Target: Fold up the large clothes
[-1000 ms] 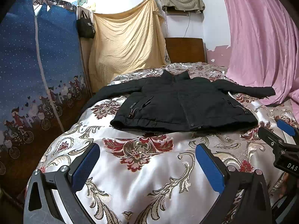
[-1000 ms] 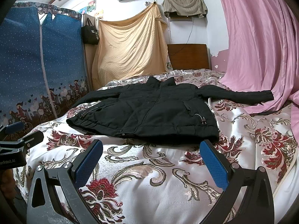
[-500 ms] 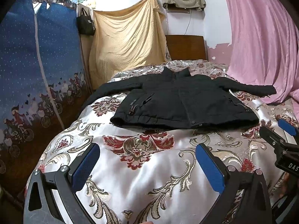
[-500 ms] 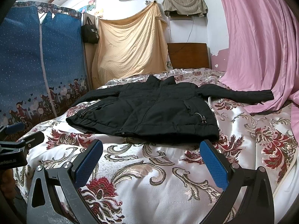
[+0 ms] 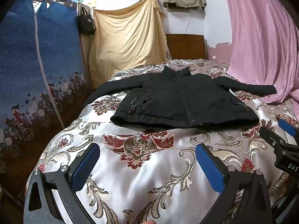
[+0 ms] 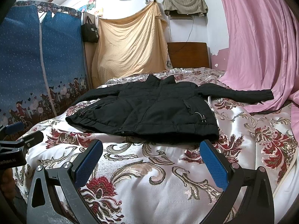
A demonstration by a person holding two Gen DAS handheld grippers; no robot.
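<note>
On the bed (image 5: 149,177), in the left wrist view, a black jacket (image 5: 179,104) is seen laid flat, front up and closed, with its collar toward the headboard (image 5: 186,46) and its hem toward the camera. One sleeve is stretched out from the jacket toward the blue wardrobe (image 5: 37,74), the other toward the pink curtain (image 5: 261,46), where its cuff is seen lying against the fabric. The left gripper (image 5: 147,166) is held wide open short of the jacket's hem, above bare bedspread, with nothing between its blue pads (image 5: 86,166). Beside the jacket's hem corner on the curtain side, part of the right gripper (image 5: 280,140) is seen at the frame edge.

In the right wrist view, the jacket (image 6: 149,110) is seen from nearer the curtain (image 6: 261,46); its hem corner on that side lies just beyond one blue pad (image 6: 213,166). The right gripper (image 6: 151,162) is likewise spread wide and is holding nothing, with patterned bedspread showing between the fingers. The left gripper (image 6: 16,136) is seen short of the jacket's hem corner on the wardrobe (image 6: 37,65) side. A yellow sheet (image 6: 130,46) is hung beyond the jacket's collar, beside the headboard (image 6: 188,56).
</note>
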